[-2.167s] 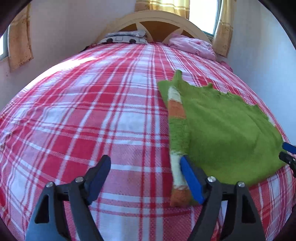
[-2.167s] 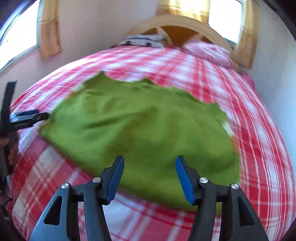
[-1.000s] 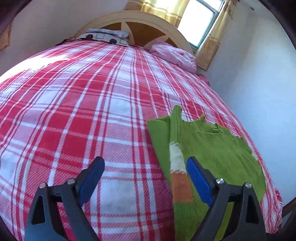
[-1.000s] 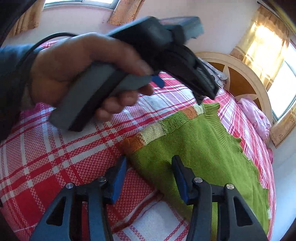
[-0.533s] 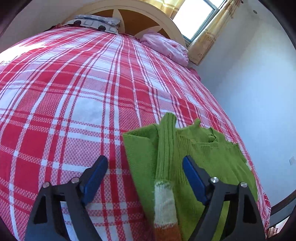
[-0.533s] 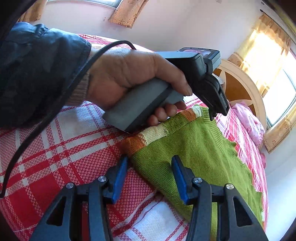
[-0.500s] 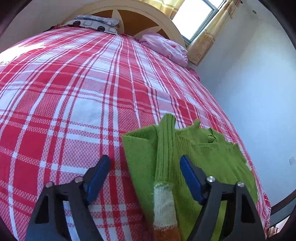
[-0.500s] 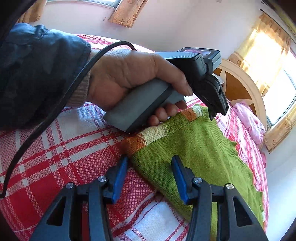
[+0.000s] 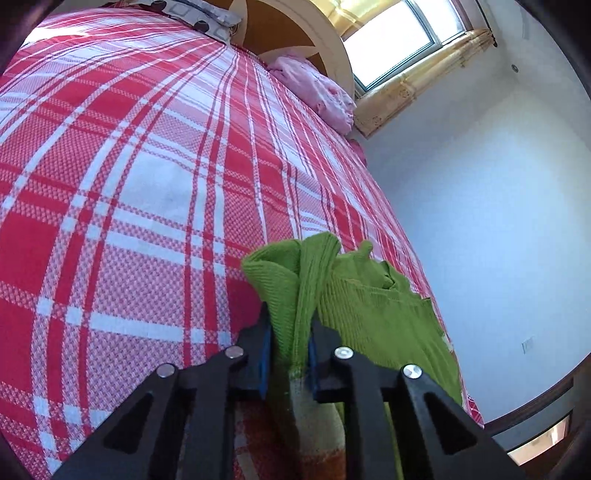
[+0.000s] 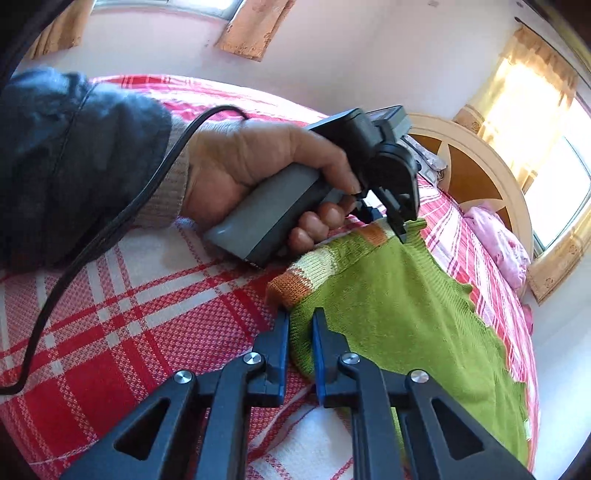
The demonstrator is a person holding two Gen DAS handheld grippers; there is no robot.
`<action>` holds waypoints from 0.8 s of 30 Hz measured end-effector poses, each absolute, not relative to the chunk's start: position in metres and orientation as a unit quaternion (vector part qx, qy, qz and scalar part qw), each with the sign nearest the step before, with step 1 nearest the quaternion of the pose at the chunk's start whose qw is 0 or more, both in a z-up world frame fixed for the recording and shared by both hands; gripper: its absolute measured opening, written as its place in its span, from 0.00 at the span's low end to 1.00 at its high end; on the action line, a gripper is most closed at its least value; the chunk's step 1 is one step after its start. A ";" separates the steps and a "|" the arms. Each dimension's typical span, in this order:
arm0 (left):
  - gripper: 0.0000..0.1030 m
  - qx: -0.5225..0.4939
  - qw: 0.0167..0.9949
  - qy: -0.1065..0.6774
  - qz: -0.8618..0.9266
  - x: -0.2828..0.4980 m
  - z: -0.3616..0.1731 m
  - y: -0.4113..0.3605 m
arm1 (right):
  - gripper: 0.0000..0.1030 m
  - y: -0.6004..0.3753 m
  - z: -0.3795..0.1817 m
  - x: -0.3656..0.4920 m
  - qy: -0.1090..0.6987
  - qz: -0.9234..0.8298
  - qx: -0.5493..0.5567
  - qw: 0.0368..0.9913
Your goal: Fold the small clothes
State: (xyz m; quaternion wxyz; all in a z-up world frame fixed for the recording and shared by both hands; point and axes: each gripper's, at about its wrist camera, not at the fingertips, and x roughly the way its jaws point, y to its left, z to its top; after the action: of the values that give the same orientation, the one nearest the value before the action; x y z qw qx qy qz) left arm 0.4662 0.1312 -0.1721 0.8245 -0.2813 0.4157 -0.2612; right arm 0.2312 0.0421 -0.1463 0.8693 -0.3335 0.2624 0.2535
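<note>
Left gripper (image 9: pixel 289 345): jaws narrow, clamped on the green knitted sweater (image 9: pixel 373 306) at frame bottom-centre. Right gripper (image 10: pixel 300 341): jaws narrow, pinching the sweater's folded edge. Sweater lies on the red-and-white plaid bedspread (image 9: pixel 129 192).

We see a bed (image 9: pixel 147 184) under a red-and-white plaid cover. A green sweater (image 10: pixel 399 317) lies near its right edge, while a pink bundle (image 9: pixel 317 92) and a patterned pillow (image 9: pixel 199 18) rest at the headboard edge.
</note>
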 end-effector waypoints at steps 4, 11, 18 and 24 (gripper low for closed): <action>0.16 -0.289 0.817 0.424 -0.262 0.465 -0.176 0.134 | 0.10 0.035 -0.143 0.237 0.269 0.257 -0.317 0.872; 0.14 -0.284 0.824 0.421 -0.251 0.457 -0.163 0.128 | 0.09 0.010 -0.124 0.246 0.268 0.273 -0.254 0.888; 0.13 -0.343 0.813 0.403 -0.244 0.447 -0.143 0.131 | 0.09 -0.026 -0.102 0.243 0.241 0.269 -0.202 0.910; 0.13 -0.394 0.795 0.392 -0.242 0.452 -0.129 0.121 | 0.07 -0.059 -0.083 0.250 0.236 0.265 -0.145 0.924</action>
State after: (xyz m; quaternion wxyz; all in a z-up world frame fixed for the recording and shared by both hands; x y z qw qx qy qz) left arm 0.4522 0.1208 -0.1291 0.7954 -0.3939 0.3919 -0.2421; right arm 0.2503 -0.0592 -0.0834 0.9235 -0.1448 0.2365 0.2650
